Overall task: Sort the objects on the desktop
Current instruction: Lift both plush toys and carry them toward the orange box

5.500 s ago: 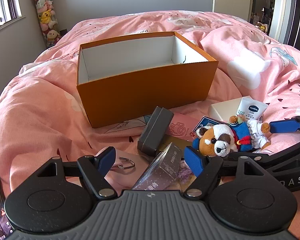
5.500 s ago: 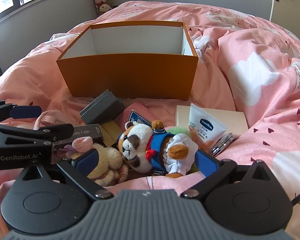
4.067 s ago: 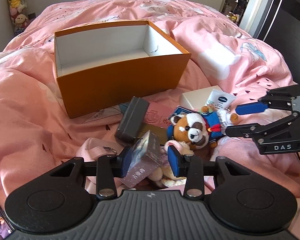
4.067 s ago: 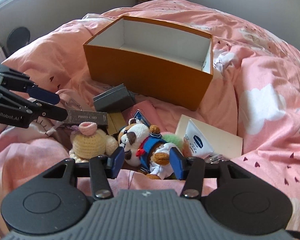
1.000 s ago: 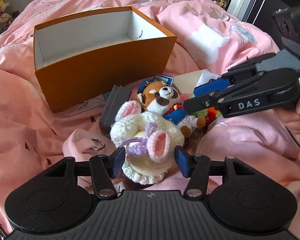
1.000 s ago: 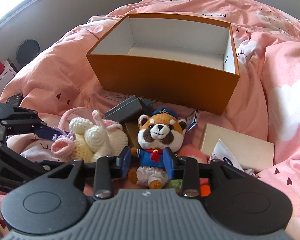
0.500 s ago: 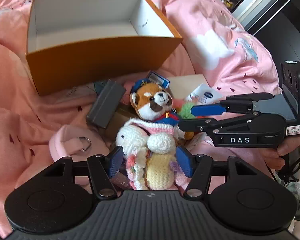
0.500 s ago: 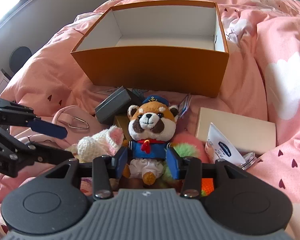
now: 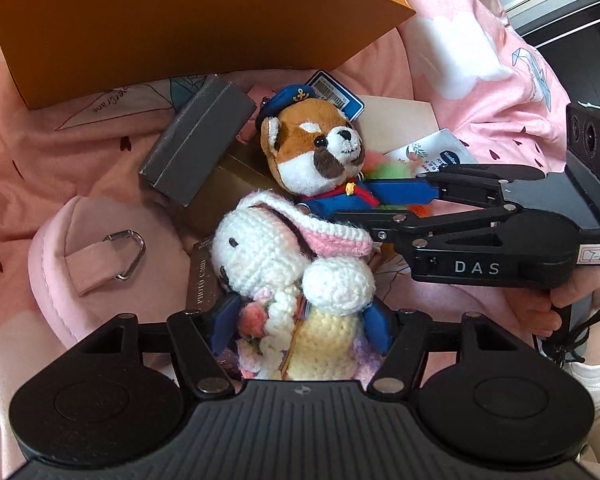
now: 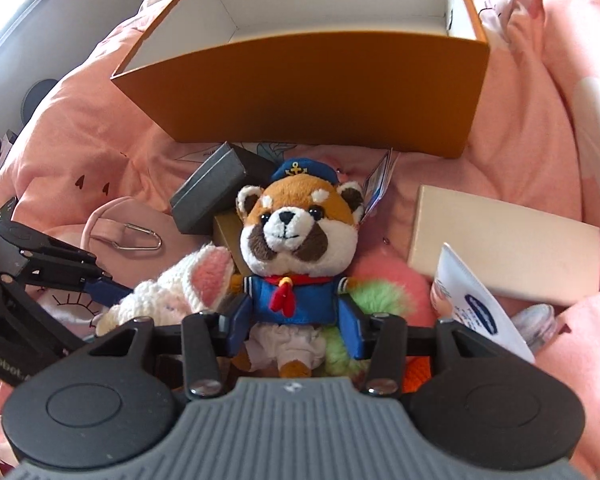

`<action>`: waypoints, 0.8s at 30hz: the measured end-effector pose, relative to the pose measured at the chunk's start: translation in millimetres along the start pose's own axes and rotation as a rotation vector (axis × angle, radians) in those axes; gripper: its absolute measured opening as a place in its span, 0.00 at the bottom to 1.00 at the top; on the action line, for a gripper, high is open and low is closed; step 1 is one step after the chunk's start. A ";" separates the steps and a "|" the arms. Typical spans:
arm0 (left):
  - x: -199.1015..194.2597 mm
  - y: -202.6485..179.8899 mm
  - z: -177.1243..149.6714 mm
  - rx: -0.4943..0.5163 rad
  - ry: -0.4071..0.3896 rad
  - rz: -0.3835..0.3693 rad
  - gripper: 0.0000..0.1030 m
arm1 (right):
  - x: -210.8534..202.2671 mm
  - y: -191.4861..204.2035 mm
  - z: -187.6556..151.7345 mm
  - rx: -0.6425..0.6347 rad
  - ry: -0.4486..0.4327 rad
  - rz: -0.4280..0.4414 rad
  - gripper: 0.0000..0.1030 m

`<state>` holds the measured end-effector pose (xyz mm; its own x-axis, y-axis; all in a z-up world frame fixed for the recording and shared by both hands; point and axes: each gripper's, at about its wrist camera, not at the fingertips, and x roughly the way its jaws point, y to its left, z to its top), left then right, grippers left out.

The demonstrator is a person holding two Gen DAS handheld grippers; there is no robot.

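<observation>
Step in hand: both toys straddled on bed, none lifted
Left hand-held gripper (image 9: 300, 326) opening, crochet bunny (image 9: 296, 264) between jaws, ungripped
Right hand-held gripper (image 10: 292, 322) opening around sailor plush (image 10: 296, 248), pads clear
Next: clench, lift into empty orange box (image 10: 320, 92) behind

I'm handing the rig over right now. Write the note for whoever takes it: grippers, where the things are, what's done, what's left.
Left gripper: jaws opening, straddling the crochet bunny; not clamped.
Right gripper: jaws opening, around the sailor plush; not clamped.
Orange box: behind the pile, nothing visible inside.
On the bed in front of it: grey box, pink pouch, beige box, cream tube.
Done: nothing boxed yet.
Left: probably grip both toys, put them in the box, then the rest.
</observation>
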<state>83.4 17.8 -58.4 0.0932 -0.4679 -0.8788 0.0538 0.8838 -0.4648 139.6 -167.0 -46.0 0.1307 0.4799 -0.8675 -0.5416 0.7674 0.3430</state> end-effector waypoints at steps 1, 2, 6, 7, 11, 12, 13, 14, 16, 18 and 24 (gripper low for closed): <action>-0.3 0.9 -0.6 -0.004 -0.004 -0.005 0.71 | 3.1 0.3 1.2 -0.001 0.002 0.004 0.52; -0.6 1.8 -1.2 -0.006 -0.009 -0.010 0.69 | 6.2 0.5 2.3 -0.001 0.004 0.008 0.52; -5.2 6.3 -6.6 -0.019 -0.049 -0.022 0.66 | 19.2 0.6 4.0 -0.012 0.015 0.014 0.51; -7.0 7.0 -8.3 -0.023 -0.061 -0.024 0.65 | 21.1 0.7 3.7 -0.014 0.013 0.009 0.48; -19.7 6.3 -14.6 -0.020 -0.121 -0.022 0.61 | 17.2 3.5 1.1 -0.037 -0.005 0.003 0.41; -23.9 5.6 -15.4 -0.018 -0.137 -0.018 0.60 | 13.9 4.8 0.3 -0.047 -0.011 0.001 0.40; -28.5 5.2 -16.0 -0.016 -0.157 -0.012 0.60 | 10.2 6.6 -0.5 -0.056 -0.018 0.001 0.40; -34.7 6.4 -17.1 -0.016 -0.178 -0.006 0.60 | 6.0 8.7 -1.2 -0.066 -0.027 0.002 0.40; -45.1 7.2 -18.0 -0.018 -0.212 -0.004 0.60 | -4.5 12.1 -2.0 -0.080 -0.049 0.007 0.40; -55.6 6.5 -18.3 -0.015 -0.251 -0.002 0.59 | -15.5 13.9 -1.7 -0.084 -0.071 0.013 0.40; -85.7 -0.4 -14.4 0.003 -0.376 0.008 0.59 | -45.2 10.8 5.7 -0.045 -0.136 0.048 0.40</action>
<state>61.0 57.6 15.6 0.4524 -0.4304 -0.7811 0.0549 0.8876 -0.4573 132.6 -178.0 -1.1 0.2134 0.5708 -0.7929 -0.5864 0.7239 0.3634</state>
